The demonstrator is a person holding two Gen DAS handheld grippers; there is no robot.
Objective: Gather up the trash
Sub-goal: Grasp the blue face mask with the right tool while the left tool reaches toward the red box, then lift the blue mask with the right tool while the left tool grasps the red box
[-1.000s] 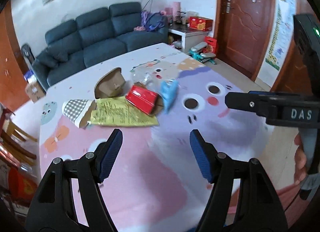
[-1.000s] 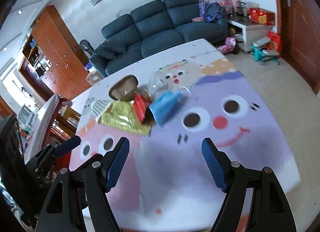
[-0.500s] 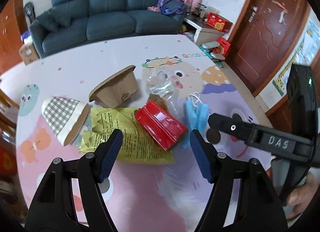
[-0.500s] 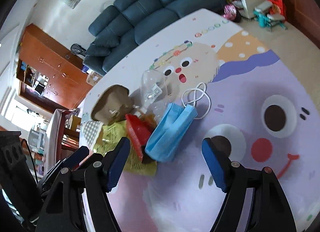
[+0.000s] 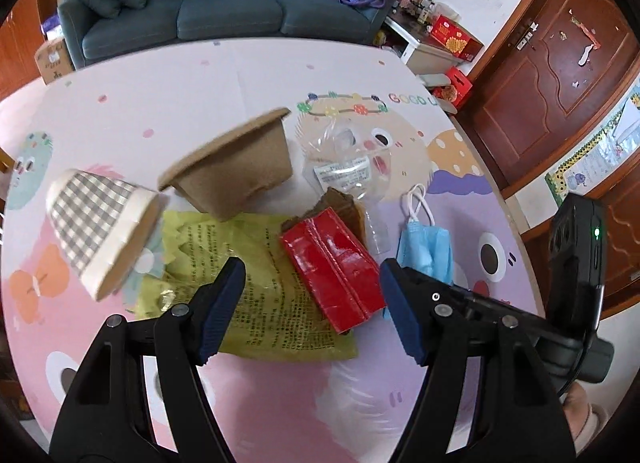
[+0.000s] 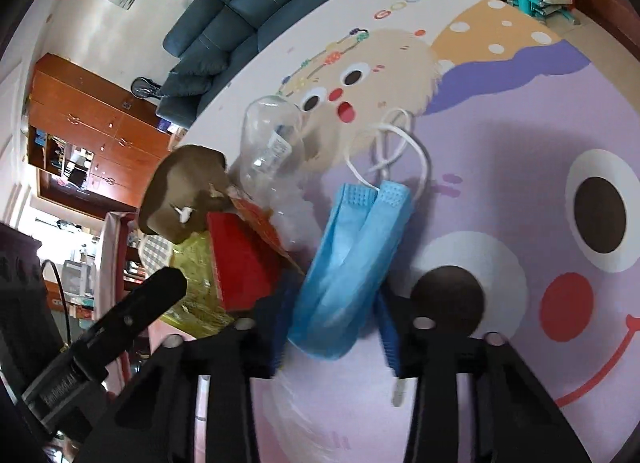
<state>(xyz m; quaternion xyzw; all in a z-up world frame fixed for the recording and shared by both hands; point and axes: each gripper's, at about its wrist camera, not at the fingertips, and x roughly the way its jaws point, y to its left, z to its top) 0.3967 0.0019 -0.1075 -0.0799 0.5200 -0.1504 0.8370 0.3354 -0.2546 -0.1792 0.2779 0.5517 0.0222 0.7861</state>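
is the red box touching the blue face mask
Cannot tell. In the left wrist view the red box and face mask sit side by side; the claw finger hides where they might meet.

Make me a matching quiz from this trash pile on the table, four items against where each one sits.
Items:
1. blue face mask
2. red glossy packet
3. grey checked paper cup
4. brown paper bowl

Places:
A. tipped over behind the yellow-green wrapper
B. on its side, far left
C. between the right tongs
D. on the yellow-green wrapper

Pairs: 1-C, 2-D, 3-B, 4-A
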